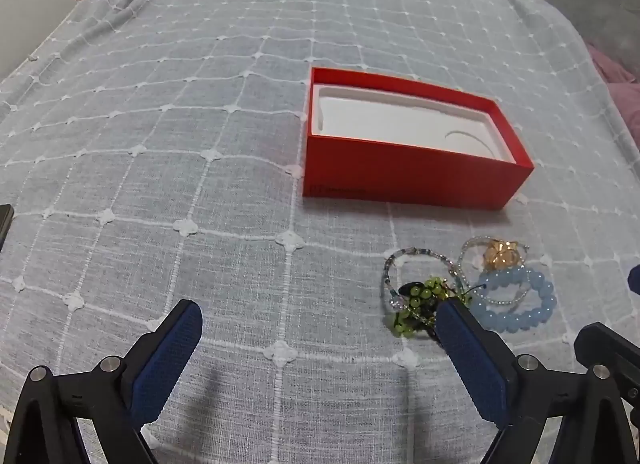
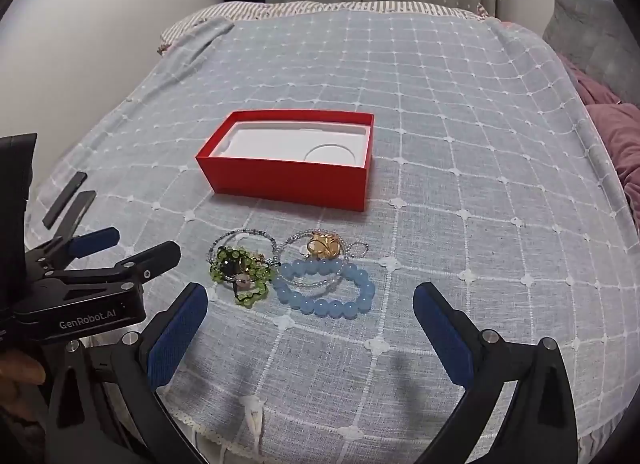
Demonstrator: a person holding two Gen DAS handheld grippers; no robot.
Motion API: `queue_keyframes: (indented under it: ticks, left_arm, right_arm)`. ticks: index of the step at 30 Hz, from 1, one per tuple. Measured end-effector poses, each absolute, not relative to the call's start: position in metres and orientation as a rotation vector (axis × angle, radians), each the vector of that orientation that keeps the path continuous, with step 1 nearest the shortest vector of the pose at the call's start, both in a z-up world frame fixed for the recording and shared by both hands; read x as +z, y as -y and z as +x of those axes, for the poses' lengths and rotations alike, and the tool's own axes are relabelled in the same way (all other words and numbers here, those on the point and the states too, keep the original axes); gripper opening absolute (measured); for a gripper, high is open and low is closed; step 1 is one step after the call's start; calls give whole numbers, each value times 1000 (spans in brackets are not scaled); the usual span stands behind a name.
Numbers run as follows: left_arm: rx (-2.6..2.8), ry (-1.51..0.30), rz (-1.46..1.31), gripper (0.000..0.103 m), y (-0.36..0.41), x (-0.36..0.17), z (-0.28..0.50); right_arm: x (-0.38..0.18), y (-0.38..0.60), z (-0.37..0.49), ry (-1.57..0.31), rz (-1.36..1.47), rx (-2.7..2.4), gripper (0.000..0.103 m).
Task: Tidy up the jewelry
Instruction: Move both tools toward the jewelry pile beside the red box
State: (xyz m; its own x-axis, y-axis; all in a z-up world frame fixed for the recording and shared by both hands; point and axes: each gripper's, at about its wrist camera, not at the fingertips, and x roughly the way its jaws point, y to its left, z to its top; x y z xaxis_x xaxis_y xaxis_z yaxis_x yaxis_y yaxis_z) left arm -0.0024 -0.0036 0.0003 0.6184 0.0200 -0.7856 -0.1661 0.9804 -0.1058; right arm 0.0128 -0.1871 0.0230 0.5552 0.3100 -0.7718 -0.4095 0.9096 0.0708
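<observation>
Both pairs of fingers stand spread wide with nothing between them: our left gripper [image 1: 318,328] and our right gripper [image 2: 310,312] hang over the bed [image 1: 160,143], tilted down toward its blue checked cover. In the right wrist view we also see the left gripper from the side at the left edge, partly cut off by the frame.

The jewelry lies in one small heap on the cover, in front of the red box [image 2: 288,179] and apart from it. We can tell a light blue bead bracelet [image 2: 332,296], a green bead piece [image 2: 240,268], a gold ornament [image 2: 324,246] and thin clear bead strands [image 1: 420,260] looped among them; how they tangle is hard to make out. In the left wrist view one finger [image 1: 468,352] covers part of the green piece.

The box is open, its white insert [image 2: 280,143] bare.
</observation>
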Motion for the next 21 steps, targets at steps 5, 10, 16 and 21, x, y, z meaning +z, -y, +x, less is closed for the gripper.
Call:
queue_keyframes:
  ticks: [5, 10, 16, 21]
  left_arm:
    - [101, -889, -163, 98, 1, 2, -4]
    - [97, -886, -164, 98, 1, 6, -2]
    - [95, -880, -156, 98, 2, 8, -2]
    - [96, -866, -174, 98, 0, 8, -3]
  right_arm:
    - [26, 184, 11, -883, -134, 421, 103]
    - [19, 187, 14, -876, -137, 416, 103]
    - [14, 194, 9, -873, -124, 412, 103]
    - [19, 187, 13, -891, -114, 396, 103]
